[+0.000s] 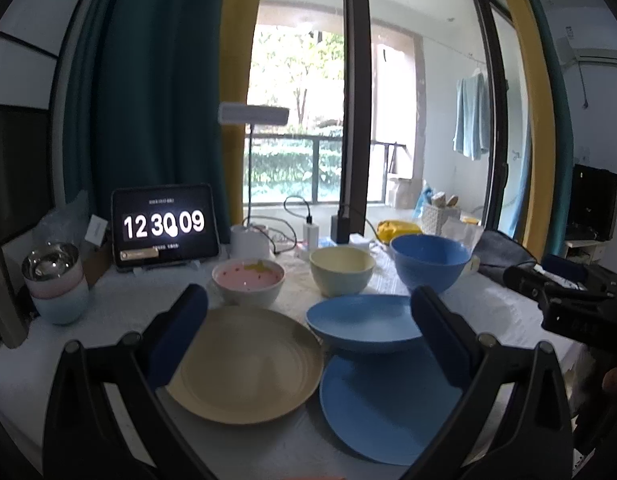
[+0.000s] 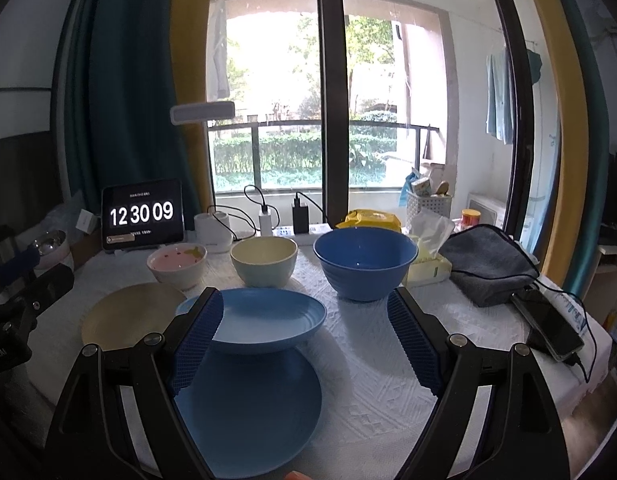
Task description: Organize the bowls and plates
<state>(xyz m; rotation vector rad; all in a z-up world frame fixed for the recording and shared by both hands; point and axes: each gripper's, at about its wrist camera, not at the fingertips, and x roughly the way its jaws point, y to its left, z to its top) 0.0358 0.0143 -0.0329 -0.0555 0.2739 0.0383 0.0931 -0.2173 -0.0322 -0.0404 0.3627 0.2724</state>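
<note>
On the white cloth lie a beige plate (image 1: pixel 244 364) (image 2: pixel 128 312), a flat blue plate (image 1: pixel 388 404) (image 2: pixel 248 404) and a deep blue plate (image 1: pixel 360 322) (image 2: pixel 264 316) whose near edge overlaps the flat one. Behind stand a pink-lined bowl (image 1: pixel 248 280) (image 2: pixel 177 263), a cream bowl (image 1: pixel 341 274) (image 2: pixel 264 260) and a big blue bowl (image 1: pixel 430 256) (image 2: pixel 364 262). My left gripper (image 1: pixel 308 312) is open and empty above the plates. My right gripper (image 2: pixel 304 312) is open and empty, its left finger in front of the deep plate.
A tablet clock (image 1: pixel 164 228) (image 2: pixel 142 216), a lamp base (image 1: pixel 250 242), chargers and a power strip (image 2: pixel 296 230) line the back. Stacked cups (image 1: pixel 54 280) stand far left. A tissue pack (image 2: pixel 428 260), grey cloth (image 2: pixel 488 264) and phone (image 2: pixel 552 324) lie right.
</note>
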